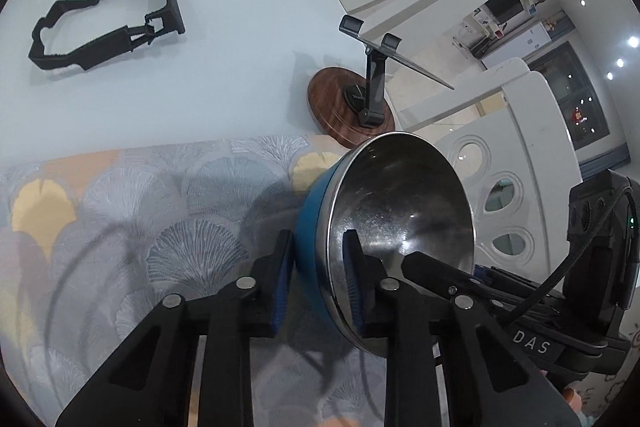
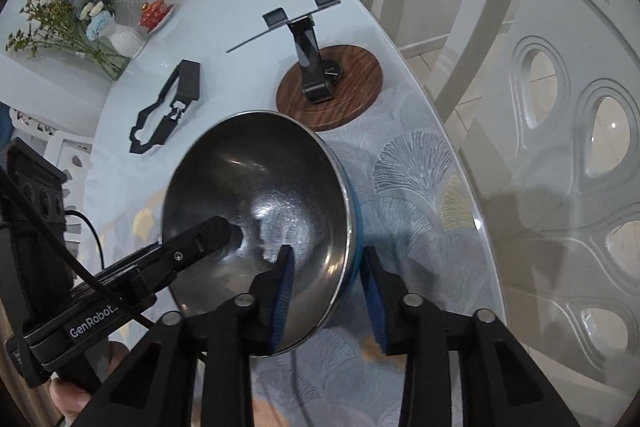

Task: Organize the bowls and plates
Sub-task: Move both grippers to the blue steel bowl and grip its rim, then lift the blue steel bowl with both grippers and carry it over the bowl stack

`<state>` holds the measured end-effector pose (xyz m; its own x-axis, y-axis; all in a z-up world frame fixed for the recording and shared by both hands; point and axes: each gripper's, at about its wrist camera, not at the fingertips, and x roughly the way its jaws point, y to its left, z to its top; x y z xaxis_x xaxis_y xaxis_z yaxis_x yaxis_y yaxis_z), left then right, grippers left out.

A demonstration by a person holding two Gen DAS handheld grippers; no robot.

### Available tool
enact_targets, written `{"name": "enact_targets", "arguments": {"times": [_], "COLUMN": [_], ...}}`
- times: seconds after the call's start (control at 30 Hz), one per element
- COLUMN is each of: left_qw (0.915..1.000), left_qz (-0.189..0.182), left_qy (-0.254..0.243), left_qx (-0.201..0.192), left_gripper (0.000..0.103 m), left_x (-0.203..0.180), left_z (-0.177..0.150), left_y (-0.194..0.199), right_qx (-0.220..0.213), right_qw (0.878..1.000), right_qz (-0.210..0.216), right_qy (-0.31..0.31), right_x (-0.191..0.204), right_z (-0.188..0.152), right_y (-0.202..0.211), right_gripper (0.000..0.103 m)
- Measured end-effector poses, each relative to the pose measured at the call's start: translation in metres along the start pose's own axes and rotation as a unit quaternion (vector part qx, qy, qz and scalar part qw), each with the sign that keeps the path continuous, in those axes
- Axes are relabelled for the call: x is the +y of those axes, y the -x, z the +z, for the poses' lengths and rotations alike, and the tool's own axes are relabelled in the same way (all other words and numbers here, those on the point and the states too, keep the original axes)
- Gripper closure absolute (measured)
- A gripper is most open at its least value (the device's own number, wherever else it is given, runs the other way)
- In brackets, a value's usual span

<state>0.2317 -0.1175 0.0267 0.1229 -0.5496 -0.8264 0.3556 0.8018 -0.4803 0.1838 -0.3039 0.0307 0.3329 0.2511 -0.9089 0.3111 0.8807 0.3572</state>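
Observation:
A bowl point(image 1: 396, 211) with a blue outside and a shiny steel inside is held tilted above the patterned placemat point(image 1: 140, 211). My left gripper point(image 1: 318, 279) straddles its rim, one pad outside and one inside, shut on it. In the right wrist view the same bowl point(image 2: 256, 203) sits between my right gripper's point(image 2: 330, 291) pads, which also clamp its rim. Each gripper shows in the other's view, the right one point(image 1: 500, 291) beside the bowl and the left one point(image 2: 132, 279) reaching into it.
A phone stand on a round wooden base point(image 1: 352, 107) stands just behind the bowl. A black plastic frame point(image 1: 108, 19) lies on the white table. A flower vase point(image 2: 124, 41) and a red item are at the far end. White chairs point(image 2: 560, 107) line the table's edge.

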Motion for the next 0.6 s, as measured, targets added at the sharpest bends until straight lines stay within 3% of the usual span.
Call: {"name": "enact_targets", "arguments": {"times": [0.13,0.4,0.6], "left_qw": [0.9999,0.9995,0.9973], "left_qz": [0.005,0.014,0.027], "left_qy": [-0.008,-0.019,-0.031], "left_qx": [-0.009,-0.023,-0.061], "left_gripper": [0.084,0.084,0.084], "left_x": [-0.004,-0.015,-0.035], "left_z": [-0.001,-0.01,-0.03], "left_y": [0.003,0.023,0.074], "right_qx": [0.003,-0.003,-0.024], "right_qw": [1.0,1.0,0.999], "right_qz": [-0.015,-0.02,-0.01], "right_qy": [0.001,0.014,0.026], "right_x": [-0.002,0.007,0.03], "right_z": [-0.001,-0.01,-0.027], "right_y": [0.0,0.019,0.06], "right_gripper": [0.082,0.082,0.082]}}
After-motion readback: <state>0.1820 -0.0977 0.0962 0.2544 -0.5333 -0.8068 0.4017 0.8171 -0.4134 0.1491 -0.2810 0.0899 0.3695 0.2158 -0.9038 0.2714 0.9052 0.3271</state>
